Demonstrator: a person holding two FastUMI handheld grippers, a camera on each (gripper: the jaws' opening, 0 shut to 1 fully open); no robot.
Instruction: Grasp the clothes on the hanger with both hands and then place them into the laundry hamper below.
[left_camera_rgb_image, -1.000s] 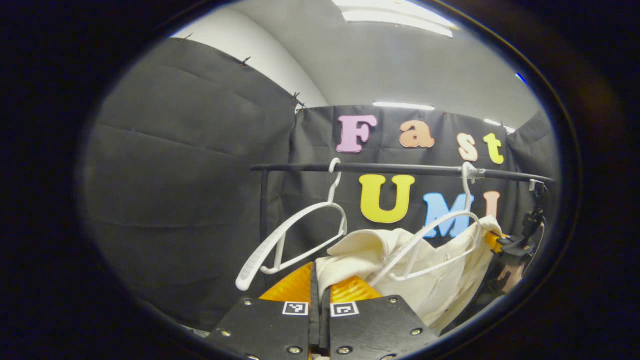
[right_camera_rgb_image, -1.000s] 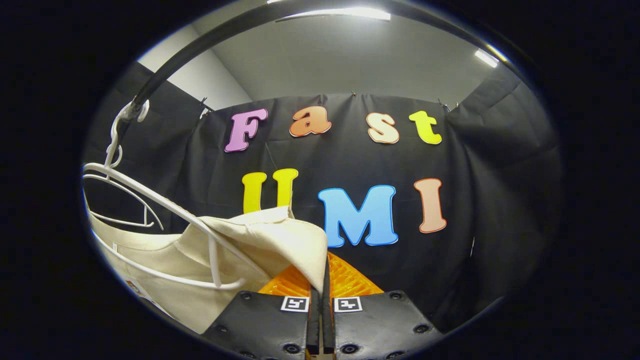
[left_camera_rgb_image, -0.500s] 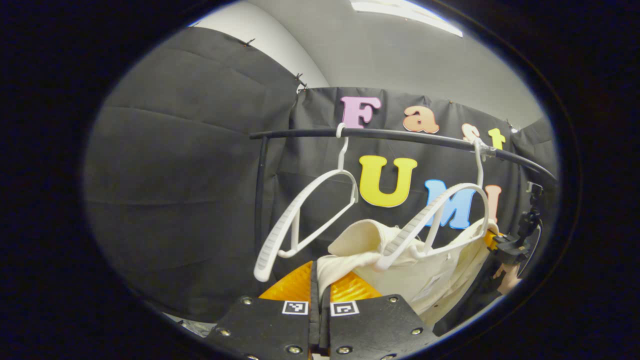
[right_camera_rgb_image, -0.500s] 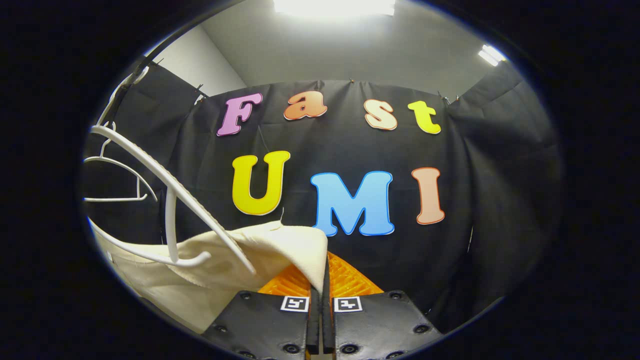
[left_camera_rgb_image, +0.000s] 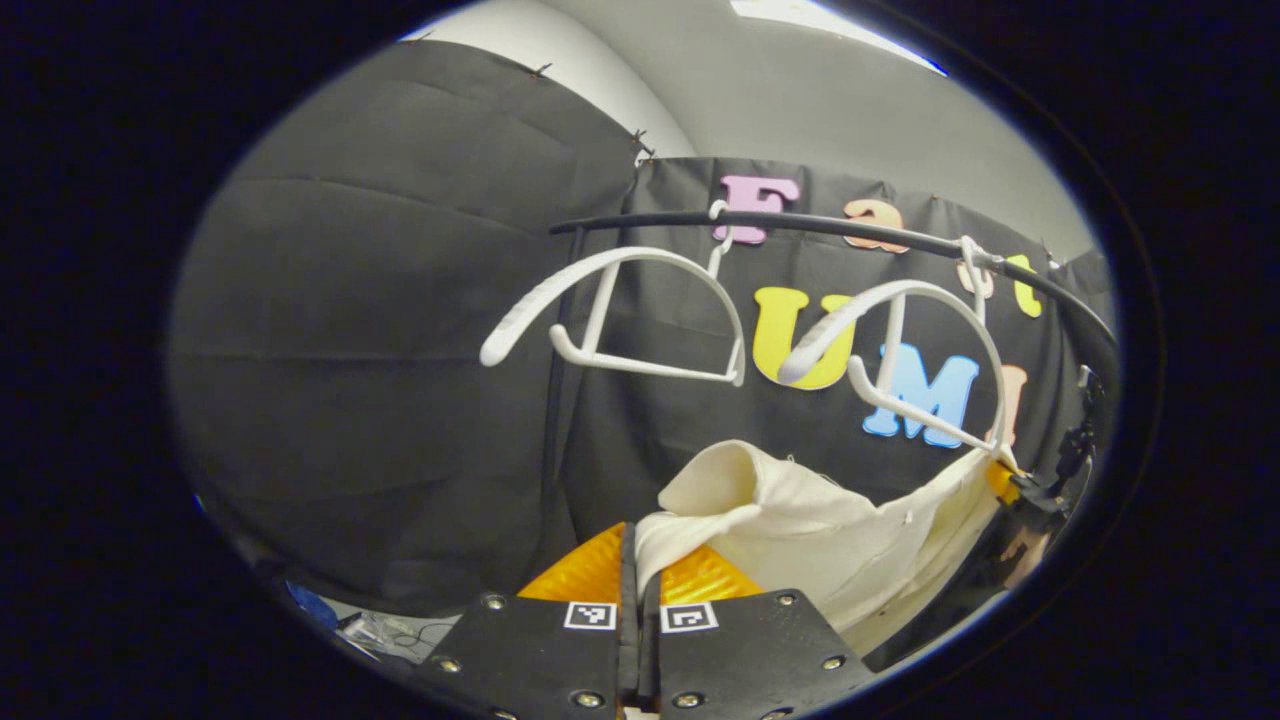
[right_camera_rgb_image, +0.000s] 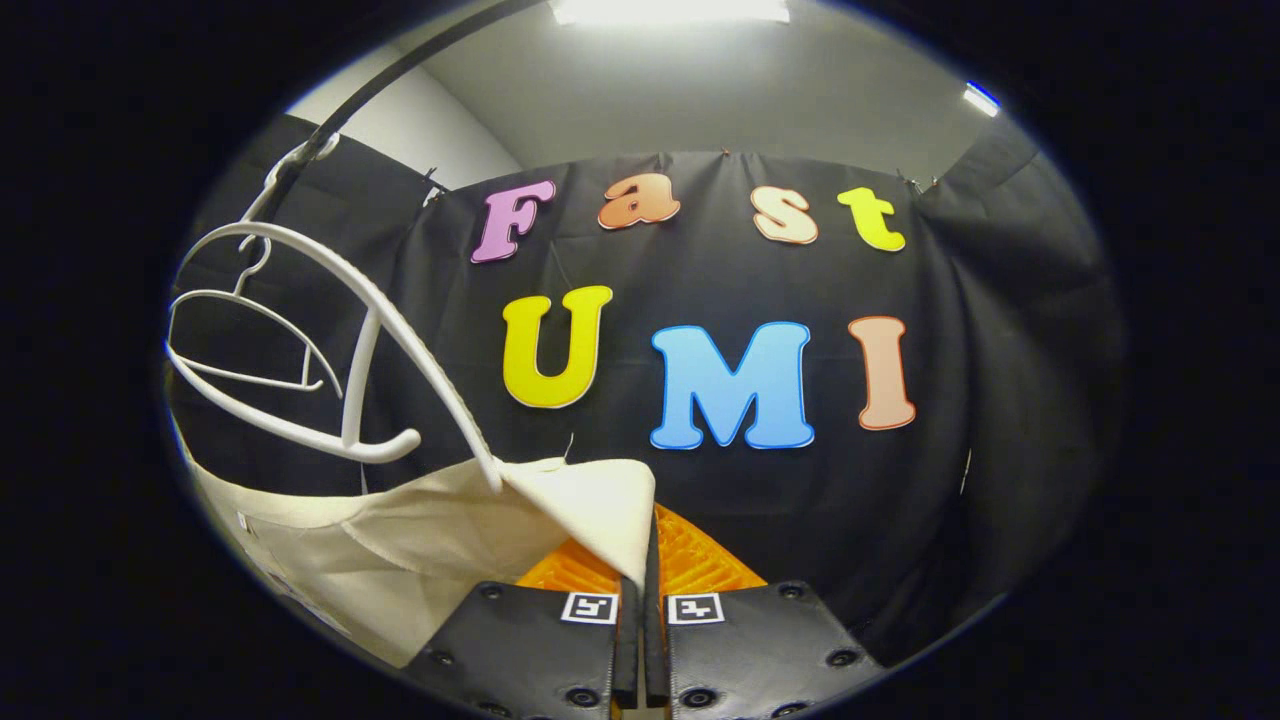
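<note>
Pulled lower than a second ago, the cream garment (left_camera_rgb_image: 820, 520) now hangs below both white hangers (left_camera_rgb_image: 620, 310), one hanger tip (right_camera_rgb_image: 492, 480) touching its edge. Left gripper (left_camera_rgb_image: 636, 560) and right gripper (right_camera_rgb_image: 640, 570) are each clamped tight on a fold of cloth. Left gripper view alone shows the black rail (left_camera_rgb_image: 830, 228) end to end, and the other gripper far right.

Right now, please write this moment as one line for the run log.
phase: pulling cream garment off white hanger | left tool: shut on garment | right tool: shut on garment | hanger tip touching cloth | hamper: not reached
</note>
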